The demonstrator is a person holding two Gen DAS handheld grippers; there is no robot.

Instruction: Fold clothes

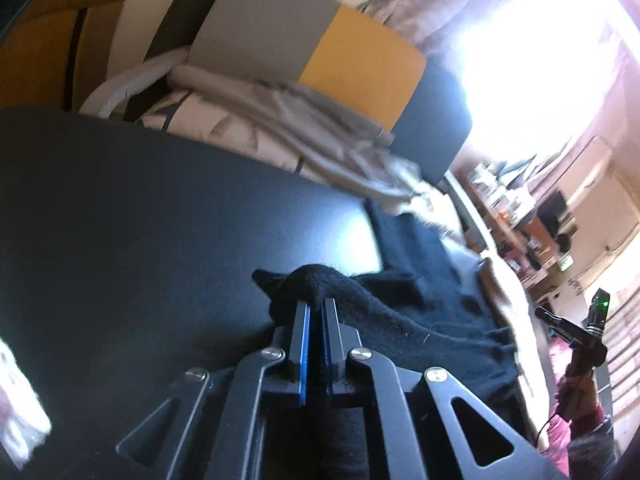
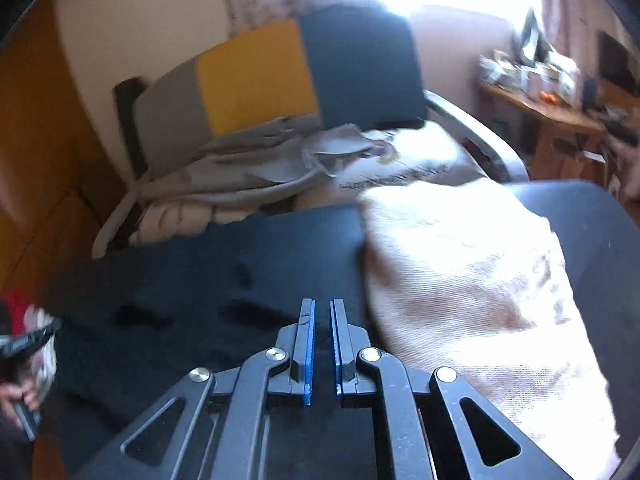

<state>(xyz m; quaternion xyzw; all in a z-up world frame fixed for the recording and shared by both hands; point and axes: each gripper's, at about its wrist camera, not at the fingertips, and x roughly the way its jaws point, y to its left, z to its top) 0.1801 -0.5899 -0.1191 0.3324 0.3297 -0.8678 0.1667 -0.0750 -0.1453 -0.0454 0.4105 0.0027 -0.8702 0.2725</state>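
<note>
In the left wrist view a black garment (image 1: 440, 320) lies across the black table (image 1: 140, 220). My left gripper (image 1: 316, 304) is shut on a bunched fold of it, and the cloth humps up over the fingertips. In the right wrist view the same black garment (image 2: 200, 280) spreads under and ahead of my right gripper (image 2: 322, 304). Its blue pads stand almost together with a thin dark slit between them. No cloth rises above its tips, and I cannot tell whether it pinches any fabric.
A cream cloth (image 2: 460, 280) lies on the table right of the garment. Behind stands a chair with a grey, yellow and dark blue back (image 2: 256, 80), heaped with pale clothes (image 2: 248, 168). A cluttered wooden desk (image 2: 552, 112) stands at the far right. A hand (image 1: 576, 384) holds the right tool.
</note>
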